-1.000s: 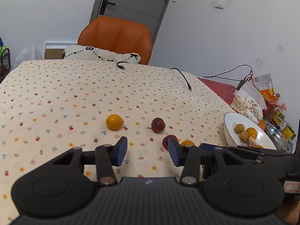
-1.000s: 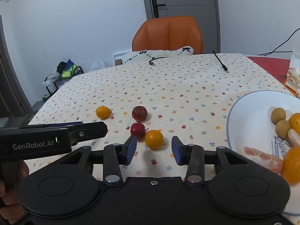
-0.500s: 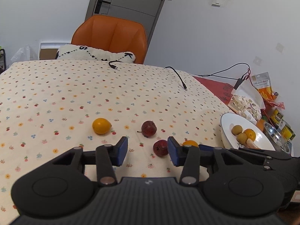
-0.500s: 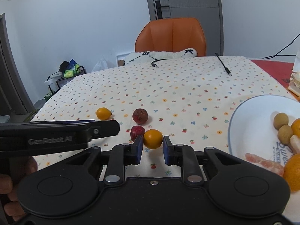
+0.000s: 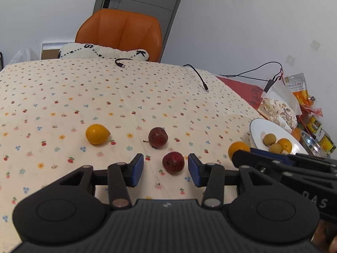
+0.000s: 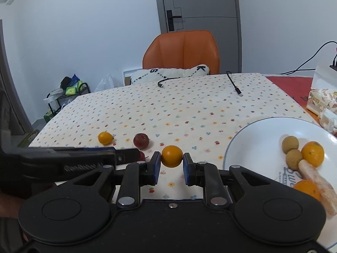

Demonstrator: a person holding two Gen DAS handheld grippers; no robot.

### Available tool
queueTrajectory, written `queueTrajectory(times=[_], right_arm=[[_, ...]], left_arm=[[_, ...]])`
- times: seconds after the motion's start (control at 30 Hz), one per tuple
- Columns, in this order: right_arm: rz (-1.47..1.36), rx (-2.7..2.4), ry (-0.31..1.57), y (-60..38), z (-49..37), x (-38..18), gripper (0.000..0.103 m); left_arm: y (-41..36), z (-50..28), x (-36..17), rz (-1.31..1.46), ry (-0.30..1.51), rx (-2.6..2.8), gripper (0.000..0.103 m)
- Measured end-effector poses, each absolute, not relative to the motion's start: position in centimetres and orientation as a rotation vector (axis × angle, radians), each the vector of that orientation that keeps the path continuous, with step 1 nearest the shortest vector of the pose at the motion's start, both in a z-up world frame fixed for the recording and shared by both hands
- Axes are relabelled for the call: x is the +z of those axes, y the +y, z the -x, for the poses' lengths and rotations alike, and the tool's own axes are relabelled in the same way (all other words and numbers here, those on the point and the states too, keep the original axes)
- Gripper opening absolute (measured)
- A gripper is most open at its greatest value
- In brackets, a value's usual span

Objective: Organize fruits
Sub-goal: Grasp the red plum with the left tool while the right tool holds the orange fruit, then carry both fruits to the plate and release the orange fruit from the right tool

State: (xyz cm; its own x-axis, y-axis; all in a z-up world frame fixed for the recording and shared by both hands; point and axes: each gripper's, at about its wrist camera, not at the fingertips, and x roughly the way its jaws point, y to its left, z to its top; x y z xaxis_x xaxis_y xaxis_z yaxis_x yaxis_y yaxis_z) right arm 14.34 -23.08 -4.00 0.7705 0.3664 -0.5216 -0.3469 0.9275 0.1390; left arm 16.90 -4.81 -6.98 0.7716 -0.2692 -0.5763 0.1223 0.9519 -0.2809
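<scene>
Two grippers: your right gripper (image 6: 172,166) squeezes the small orange (image 6: 171,156); your left gripper (image 5: 166,169) stays open around the red fruit (image 5: 173,162).

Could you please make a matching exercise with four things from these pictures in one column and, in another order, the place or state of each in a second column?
Things:
1. round orange fruit
2. bright red fruit
3. yellow fruit with a pointed end
4. two small brown fruits

Places or states:
A. on the white plate
B. on the cloth, between the open pads of the left gripper
C. clamped by the right gripper
D. alone on the cloth, furthest from the plate

Pairs: 1-C, 2-B, 3-D, 4-A
</scene>
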Motion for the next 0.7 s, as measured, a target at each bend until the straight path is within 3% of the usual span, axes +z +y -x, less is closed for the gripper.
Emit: queueTrajectory(times=[0.07, 0.13, 0.2, 0.7], right_arm=[[-0.038, 0.389, 0.568, -23.2, -14.2, -3.9, 0.021], [-0.042, 0.389, 0.565, -23.4, -14.2, -3.8, 0.021], [-0.045, 0.387, 0.565, -23.6, -14.2, -3.9, 0.021], [-0.073, 0.383, 0.552, -24.3, -13.7, -3.6, 0.021]], left_arm=[[-5.2, -17.0, -7.1, 0.215, 0.649, -0.211, 0.043], [-5.5, -17.1, -7.2, 0.205, 0.650, -0.204, 0.028], [-5.5, -17.2, -7.2, 0.210, 0.656, -0.205, 0.021], [-5.5, -15.4, -4.1, 0.198, 0.589, -0.203, 0.021]])
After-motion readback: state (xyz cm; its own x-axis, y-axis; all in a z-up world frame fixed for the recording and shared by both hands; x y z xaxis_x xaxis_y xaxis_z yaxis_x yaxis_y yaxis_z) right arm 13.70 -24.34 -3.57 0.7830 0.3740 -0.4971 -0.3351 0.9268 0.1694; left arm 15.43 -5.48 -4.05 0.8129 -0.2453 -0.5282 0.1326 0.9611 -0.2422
